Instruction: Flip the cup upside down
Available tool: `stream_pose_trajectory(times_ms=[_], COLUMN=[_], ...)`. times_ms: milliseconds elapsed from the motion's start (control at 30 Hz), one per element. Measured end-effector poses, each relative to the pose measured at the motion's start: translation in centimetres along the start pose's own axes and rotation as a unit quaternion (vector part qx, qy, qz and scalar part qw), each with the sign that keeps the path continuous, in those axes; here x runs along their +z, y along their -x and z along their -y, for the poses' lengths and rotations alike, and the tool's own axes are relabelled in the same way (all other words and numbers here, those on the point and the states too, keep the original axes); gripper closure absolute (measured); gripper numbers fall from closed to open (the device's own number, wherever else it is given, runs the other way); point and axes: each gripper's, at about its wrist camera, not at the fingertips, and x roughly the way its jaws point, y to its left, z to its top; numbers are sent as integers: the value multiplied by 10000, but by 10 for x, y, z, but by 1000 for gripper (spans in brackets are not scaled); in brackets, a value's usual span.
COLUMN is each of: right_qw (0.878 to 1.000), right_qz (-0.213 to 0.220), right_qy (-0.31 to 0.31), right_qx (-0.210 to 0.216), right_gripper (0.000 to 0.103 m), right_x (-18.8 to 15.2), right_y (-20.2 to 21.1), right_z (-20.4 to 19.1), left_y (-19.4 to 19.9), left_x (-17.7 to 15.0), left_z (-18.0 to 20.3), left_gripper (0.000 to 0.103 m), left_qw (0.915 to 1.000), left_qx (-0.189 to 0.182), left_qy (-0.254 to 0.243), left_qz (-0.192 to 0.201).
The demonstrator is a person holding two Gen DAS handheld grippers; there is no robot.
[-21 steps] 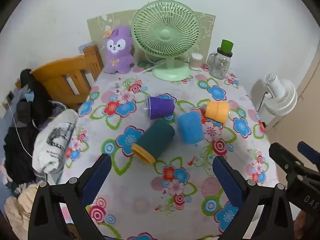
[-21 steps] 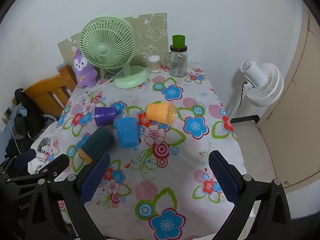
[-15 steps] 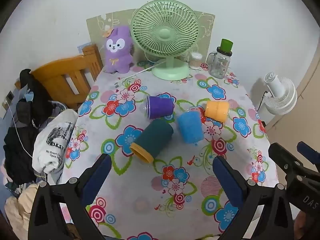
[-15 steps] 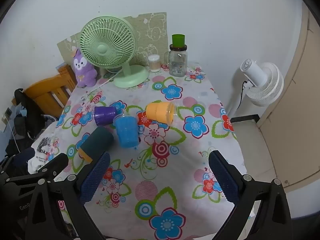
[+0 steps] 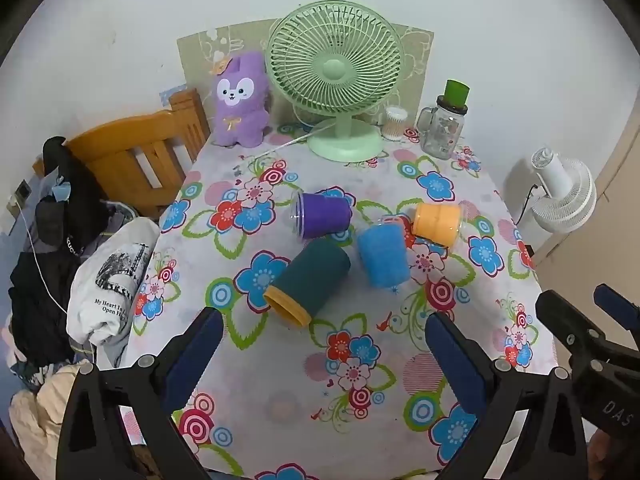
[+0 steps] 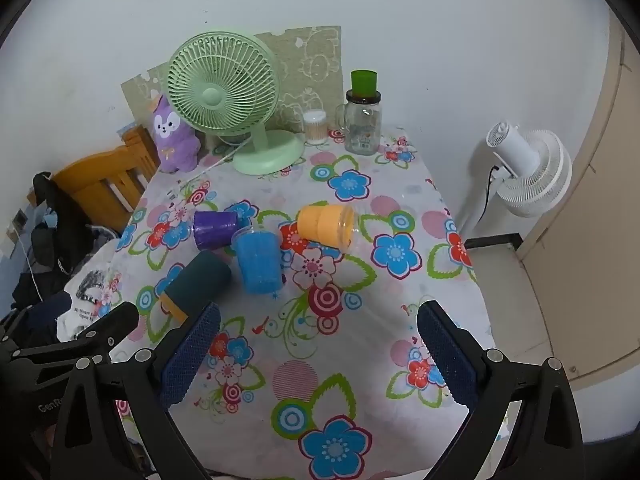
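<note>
1. My left gripper (image 5: pixel 320 344) hangs above the near part of the table (image 5: pixel 280 408), its jaws spread wide with nothing between them; its blue pads (image 5: pixel 192 356) frame the flowered cloth
2. My right gripper (image 6: pixel 318 346) is likewise held above the near edge, jaws wide apart and gripping nothing; in the left wrist view its black frame shows at the far right (image 5: pixel 592 344)
3. Four cups lie on their sides in a loose cluster at mid-table. The dark teal cup (image 5: pixel 310 280) is nearest my left gripper, its yellow-rimmed mouth turned toward the near left
4. The blue cup (image 5: pixel 382 254) lies just right of the teal one, apparently touching it, with its base end toward me
5. The purple cup (image 5: pixel 324 220) lies just behind the teal cup, its clear rim facing left
6. The orange cup (image 6: pixel 326 226) lies to the right of the blue cup, close to it, its clear mouth pointing right; I cannot tell whether the two touch
7. At the back of the table stand a green desk fan (image 5: pixel 336 76), a purple plush toy (image 5: pixel 240 100) to its left, and a glass jar mug (image 5: pixel 444 128) with a green top to its right, a small white container (image 5: pixel 394 123) between fan and jar
8. A wooden chair (image 5: pixel 136 160) draped with clothes sits off the left side, and a white floor fan (image 6: pixel 528 172) stands off the right side
</note>
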Motion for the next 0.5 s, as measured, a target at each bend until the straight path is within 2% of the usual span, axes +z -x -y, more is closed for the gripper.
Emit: stream_pose_trajectory(times_ms=[500], right_qw=[10000], right_qz=[-58], right_qy=[-8], right_qx=[52], right_gripper=[3], right_x=[0], right_y=[0], right_z=[0], left_y=[0], left_x=[2], left_z=[2], left_gripper=[1], left_qw=[10000], left_qx=[-19], left_qy=[-43], left_qz=[-4])
